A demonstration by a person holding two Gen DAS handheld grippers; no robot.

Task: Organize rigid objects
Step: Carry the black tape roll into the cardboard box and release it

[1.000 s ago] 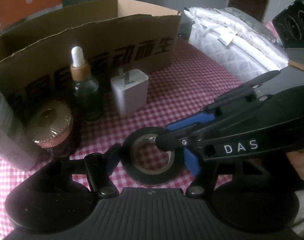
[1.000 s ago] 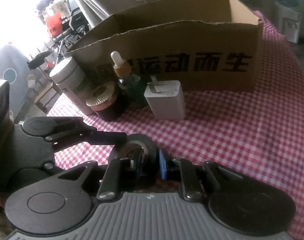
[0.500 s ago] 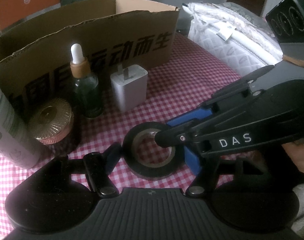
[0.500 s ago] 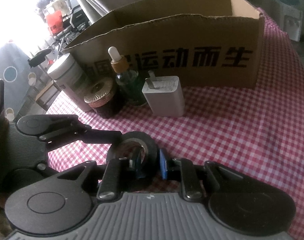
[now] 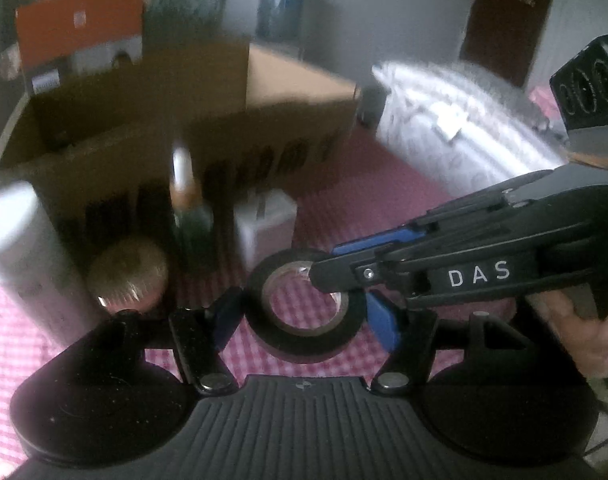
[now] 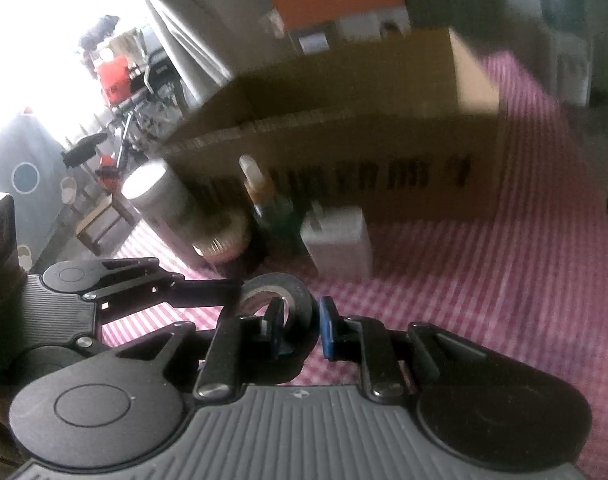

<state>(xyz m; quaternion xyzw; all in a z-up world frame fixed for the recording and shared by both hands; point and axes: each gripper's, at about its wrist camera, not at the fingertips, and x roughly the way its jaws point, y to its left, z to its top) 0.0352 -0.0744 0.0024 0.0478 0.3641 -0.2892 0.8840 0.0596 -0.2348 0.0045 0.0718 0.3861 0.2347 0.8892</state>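
A black roll of tape (image 5: 304, 344) (image 6: 292, 292) is lifted off the pink checked cloth. My right gripper (image 6: 300, 332) is shut on the roll's wall, one finger inside the ring and one outside; it reaches in from the right in the left wrist view (image 5: 335, 276). My left gripper (image 5: 304, 316) has its jaws wide on either side of the roll, seemingly not pressing it. Behind stand a white charger plug (image 5: 264, 224) (image 6: 335, 240), a dropper bottle (image 5: 190, 216) (image 6: 264, 200), a gold-lidded jar (image 5: 126, 272) (image 6: 220, 236) and a white canister (image 5: 28, 256) (image 6: 160, 196).
An open cardboard box (image 5: 184, 120) (image 6: 343, 152) with black lettering stands behind the row of objects. A white quilted bundle (image 5: 463, 120) lies at the right of the cloth. An orange and white carton (image 5: 80, 28) sits beyond the box.
Both grippers have risen with the tape roll, which has come up off the cloth. The box and the row of objects look lower and are blurred by motion.
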